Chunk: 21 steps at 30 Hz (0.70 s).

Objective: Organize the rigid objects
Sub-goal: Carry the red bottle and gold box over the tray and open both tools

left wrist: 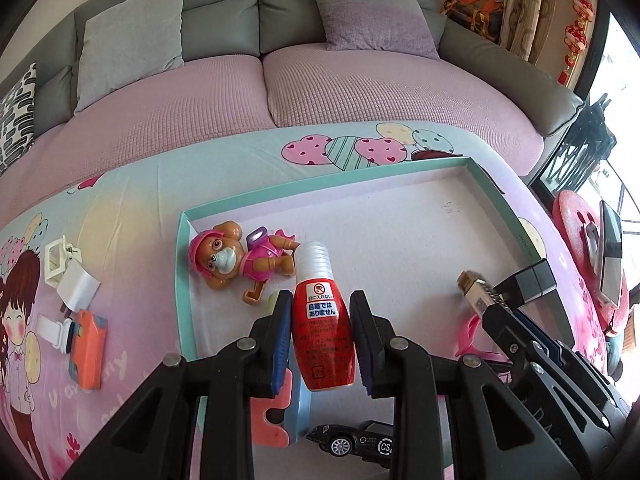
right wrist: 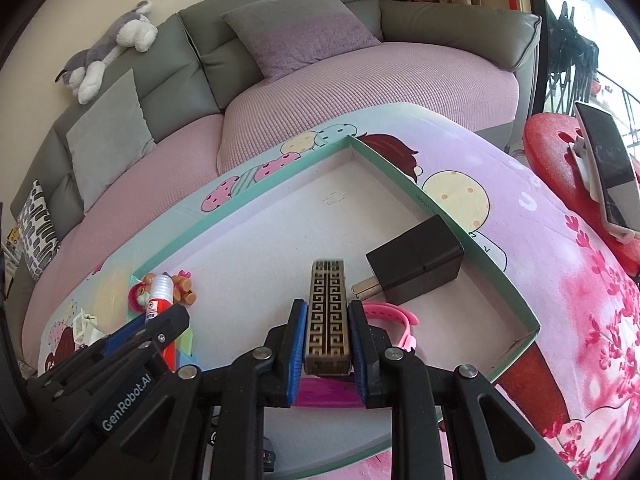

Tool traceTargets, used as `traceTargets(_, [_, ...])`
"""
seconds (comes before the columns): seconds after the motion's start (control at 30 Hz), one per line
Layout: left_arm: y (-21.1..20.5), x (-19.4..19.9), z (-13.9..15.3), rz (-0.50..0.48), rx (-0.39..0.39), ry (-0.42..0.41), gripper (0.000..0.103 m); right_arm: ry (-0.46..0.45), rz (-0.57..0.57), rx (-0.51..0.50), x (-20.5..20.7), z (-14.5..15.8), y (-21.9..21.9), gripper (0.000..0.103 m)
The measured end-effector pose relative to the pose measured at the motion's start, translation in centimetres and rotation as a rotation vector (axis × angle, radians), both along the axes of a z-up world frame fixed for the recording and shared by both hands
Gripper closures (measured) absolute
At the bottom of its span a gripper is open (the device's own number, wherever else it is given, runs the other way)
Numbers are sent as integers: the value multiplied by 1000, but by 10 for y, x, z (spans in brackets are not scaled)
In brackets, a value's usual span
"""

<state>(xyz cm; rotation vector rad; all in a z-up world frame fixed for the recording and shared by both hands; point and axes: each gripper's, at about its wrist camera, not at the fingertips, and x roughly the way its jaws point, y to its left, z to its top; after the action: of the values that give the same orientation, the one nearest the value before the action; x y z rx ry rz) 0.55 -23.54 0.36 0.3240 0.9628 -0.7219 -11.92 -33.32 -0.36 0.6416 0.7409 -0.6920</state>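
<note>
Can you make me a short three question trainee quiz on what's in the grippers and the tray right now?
1. True or false: the left gripper is empty.
2. What does the right gripper hold?
A. patterned bar
B. black charger
C. pink band
3. Which toy lies in the tray's left corner?

Key: 1 false, it grips the red bottle. 2 A. 3 the toy dog.

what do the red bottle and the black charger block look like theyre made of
Red bottle: apparently plastic with a glossy printed red wrap and a ribbed translucent white cap; highlights show on the wrap.
Black charger block: probably matte hard plastic, with flat faces, crisp edges and metal prongs.
</note>
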Motion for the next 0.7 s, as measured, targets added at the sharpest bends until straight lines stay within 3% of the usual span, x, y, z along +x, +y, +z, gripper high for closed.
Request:
traceTargets(0.47, [14,8,-3,38,-13,29,72,5,19,1,3,2,4,78])
traceTargets(0.6, [20,12,-4,66,-13,38,61,5,18,1,3,2,4,78])
traceTargets(0.7, [24,14,-3,86,-12,30,54,7,12,-5,2,3,4,70])
